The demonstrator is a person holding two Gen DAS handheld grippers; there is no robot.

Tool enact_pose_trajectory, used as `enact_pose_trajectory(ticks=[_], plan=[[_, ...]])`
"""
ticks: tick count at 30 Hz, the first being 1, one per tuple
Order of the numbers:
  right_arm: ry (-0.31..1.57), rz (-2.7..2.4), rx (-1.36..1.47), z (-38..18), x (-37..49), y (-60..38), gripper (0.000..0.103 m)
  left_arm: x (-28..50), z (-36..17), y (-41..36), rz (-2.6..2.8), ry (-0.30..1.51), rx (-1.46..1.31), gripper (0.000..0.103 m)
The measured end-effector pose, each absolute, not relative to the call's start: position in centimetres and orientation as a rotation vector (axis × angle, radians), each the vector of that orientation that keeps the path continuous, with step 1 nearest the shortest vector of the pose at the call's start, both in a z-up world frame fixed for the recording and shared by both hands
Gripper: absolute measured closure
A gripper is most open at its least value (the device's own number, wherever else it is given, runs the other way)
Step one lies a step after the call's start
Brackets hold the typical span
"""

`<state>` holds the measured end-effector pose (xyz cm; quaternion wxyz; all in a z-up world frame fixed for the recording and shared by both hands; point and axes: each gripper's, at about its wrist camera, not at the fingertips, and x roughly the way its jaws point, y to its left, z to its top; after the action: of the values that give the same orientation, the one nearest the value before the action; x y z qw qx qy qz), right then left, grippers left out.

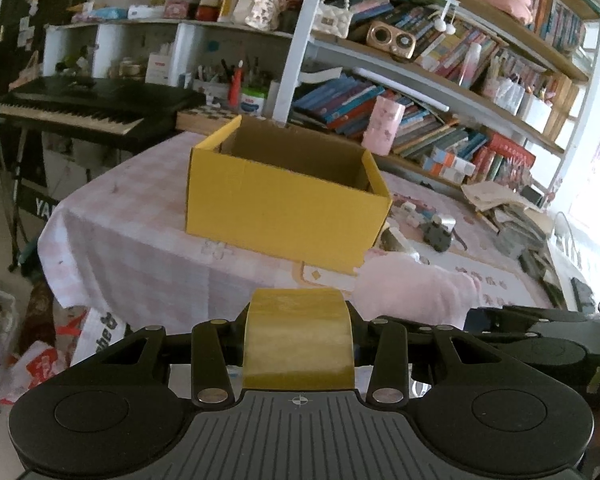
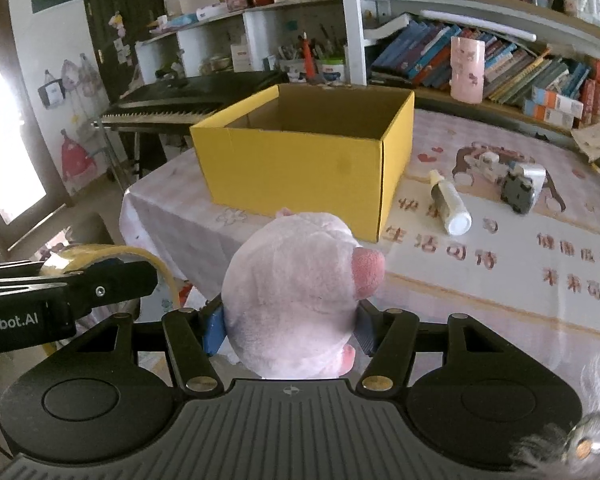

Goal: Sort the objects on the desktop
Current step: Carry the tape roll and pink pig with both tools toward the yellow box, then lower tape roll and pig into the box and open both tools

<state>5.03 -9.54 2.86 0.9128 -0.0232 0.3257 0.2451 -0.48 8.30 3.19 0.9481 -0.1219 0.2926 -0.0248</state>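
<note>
The left hand-held gripper point(image 1: 299, 340) is clamped on a roll of yellowish tape point(image 1: 299, 340), which fills the gap between its fingers at 6 o'clock in the left wrist view. In the right wrist view the same roll point(image 2: 100, 258) shows at 9 o'clock, just beside the plush toy. Ahead of it, toward 12 o'clock, an open yellow cardboard box point(image 1: 284, 196) stands upright on the tabletop point(image 1: 140, 208), which wears a pink checked cloth; what lies inside the box cannot be seen.

The right hand-held gripper point(image 2: 290, 326) is clamped on a pale pink plush toy point(image 2: 296, 292) with a darker pink snout, its blue pads point(image 2: 213, 330) pressed into the toy's sides. The box point(image 2: 304, 160) sits beyond the toy at 12 o'clock, apart from it.

On the cloth at about 2 o'clock from the toy, a small bottle point(image 2: 449, 204) with a white cap lies on its side, just right of the box. Farther toward 2 o'clock rest a small white object point(image 2: 486, 162) and a dark grey device point(image 2: 520, 188), near each other. A pink cup point(image 2: 467, 69) stands on the shelf at 1 o'clock.
</note>
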Motion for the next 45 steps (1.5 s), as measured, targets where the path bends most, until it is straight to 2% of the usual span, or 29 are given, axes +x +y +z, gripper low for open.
enact_pose_trajectory(ticks=[20,27,40,45], plan=[[0.498,0.535,0.011,8.6,18.1,-7.7,0.045,11.4,9.2,11.5,-0.049,0.386,-0.200,0.063],[0.482,0.572,-0.022,9.0,23.6,-5.5,0.045,16.1,9.7,12.2,-0.058,0.372,-0.199,0.063],[0.655,0.602,-0.193,4.7,33.4,-2.0,0.045,25.1,6.0,13.0,-0.067,0.507,-0.148,0.063],[0.788,0.720,-0.280,3.2,36.3,-0.7,0.045,28.3,3.9,12.9,-0.083,0.587,-0.095,0.063]])
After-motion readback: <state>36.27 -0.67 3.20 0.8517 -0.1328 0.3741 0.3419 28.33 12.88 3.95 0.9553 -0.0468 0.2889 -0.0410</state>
